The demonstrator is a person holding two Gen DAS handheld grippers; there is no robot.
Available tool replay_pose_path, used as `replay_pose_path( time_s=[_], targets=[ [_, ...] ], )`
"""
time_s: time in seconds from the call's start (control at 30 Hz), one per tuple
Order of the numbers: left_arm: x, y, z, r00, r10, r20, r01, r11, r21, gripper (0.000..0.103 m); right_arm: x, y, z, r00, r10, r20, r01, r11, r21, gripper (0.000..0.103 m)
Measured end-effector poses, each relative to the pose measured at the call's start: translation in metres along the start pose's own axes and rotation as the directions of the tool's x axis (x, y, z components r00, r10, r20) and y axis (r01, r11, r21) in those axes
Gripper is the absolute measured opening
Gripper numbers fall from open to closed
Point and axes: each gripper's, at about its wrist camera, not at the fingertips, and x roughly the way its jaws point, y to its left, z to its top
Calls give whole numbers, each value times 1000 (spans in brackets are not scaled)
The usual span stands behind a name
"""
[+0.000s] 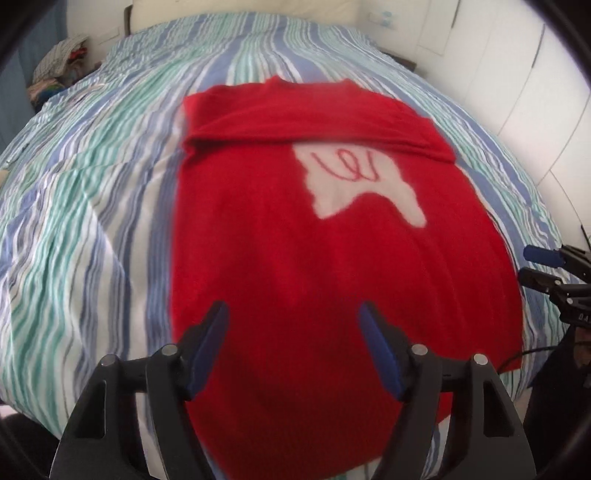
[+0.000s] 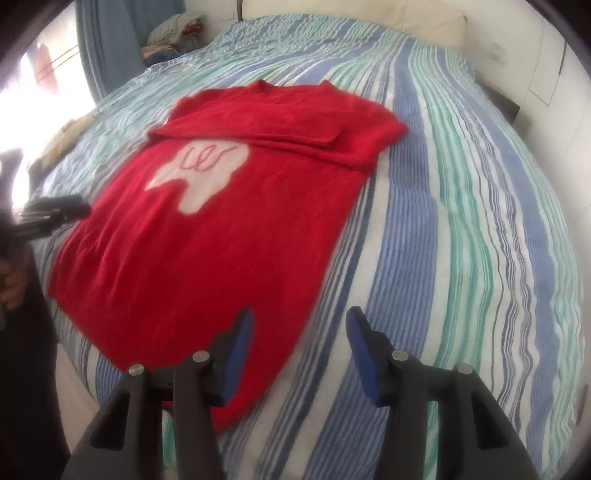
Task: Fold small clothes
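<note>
While the red sweater [image 1: 332, 266] lies flat on the striped duvet [image 1: 92, 229], both grippers hang above its near edge with nothing between their blue pads. The sweater is spread on the bed with the collar at 12 o'clock and the hem toward 6 o'clock, and its two sleeves are folded across the chest as a band, just above a white patch [image 1: 354, 181] with red scribbled lines (I cannot say what figure it is). The pictures are somewhat blurred.

In the left wrist view the left gripper [image 1: 293, 325] is over the lower part of the sweater, its jaws wide apart and holding nothing. The right gripper [image 2: 299, 328] is also open, a little less wide, and empty; in its own view it hangs over the sweater's edge, with the cloth at 9 o'clock of it and bare duvet at 3 o'clock. In the left wrist view the right gripper appears at 3 o'clock, beside the sweater's side.

At 11 o'clock, beyond the bed's far corner, a pile of clothes [image 1: 61, 62] rests near the wall. A cream headboard [image 2: 351, 14] stands at 12 o'clock, and white cupboard doors [image 1: 517, 74] at 2 o'clock.
</note>
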Motion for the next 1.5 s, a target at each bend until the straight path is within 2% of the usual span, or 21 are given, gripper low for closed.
replay_pose_path(
  time_s=[0.07,0.1,0.17,0.2,0.27,0.4,0.5,1.5],
  targets=[
    [17,-13,-7,999,31,-33,-30,999,18,76,1,16,-10,998,35,43,-36,999,16,53],
    [24,-17,-11,998,53,-35,-52,998,30,79,7,24,-16,998,22,54,-23,1000,18,55],
    [27,-19,-17,997,82,-10,-82,996,45,84,30,36,-28,1000,-14,18,14,1000,10,57],
    [26,-19,-17,996,86,-7,-86,995,44,88,41,41,-35,999,-32,-5,32,999,9,59],
    [25,-14,-19,997,81,-10,-81,996,29,92,40,46,-42,996,-66,61,66,998,10,64],
    [28,-15,-21,996,92,-5,-92,995,25,96,40,44,-42,997,-61,56,60,998,25,66],
    [28,-16,-23,995,97,-5,-96,995,25,97,40,41,-42,997,-51,62,49,998,37,66],
    [32,-15,-25,993,114,-8,-114,992,48,102,43,59,-37,985,-172,28,172,985,-15,71]
  ],
)
